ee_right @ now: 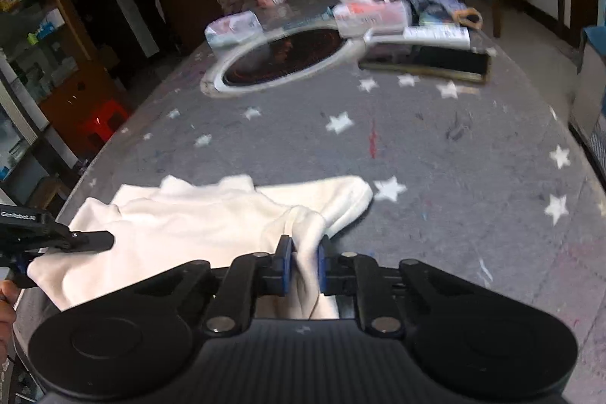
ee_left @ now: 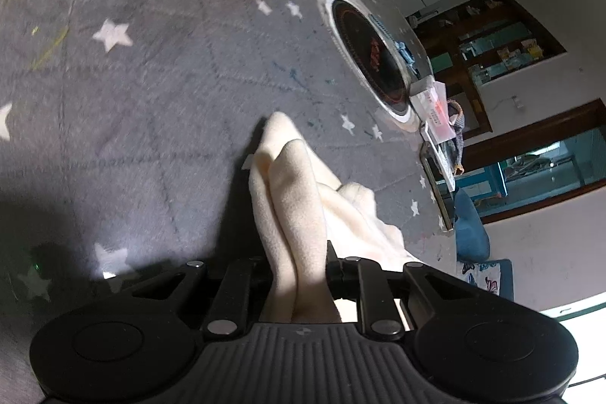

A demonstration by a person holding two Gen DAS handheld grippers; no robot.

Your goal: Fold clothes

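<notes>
- Your left gripper (ee_left: 299, 271) points along the table with its view rolled to one side, so the room stands tilted in the left wrist view. Its jaws are closed narrow on a thick fold of the cream garment (ee_left: 291, 199), which bulges forward between them.
- Your right gripper (ee_right: 302, 262) sits low over the near edge of the grey star-print tablecloth (ee_right: 435, 154), aimed across the table. Its blue-padded jaws pinch a bunched ridge of the same garment (ee_right: 181, 226).
- The garment lies rumpled on the near part of the tablecloth, one rounded sleeve end reaching out to the right beside a white star.
- In the right wrist view your left gripper (ee_right: 91, 239) enters from the left edge, its tip on the garment's left side; your bare hand (ee_right: 7, 301) behind it is cut off by the frame.
- The fabric inside both grips is hidden by the gripper bodies, so how much cloth each one holds cannot be told.
- Further back sit a round black hotplate (ee_right: 284, 57), a tissue pack (ee_right: 233, 29) and a dark tray (ee_right: 428, 61); motion blur smears their detail, and the printed labels are unreadable.
</notes>
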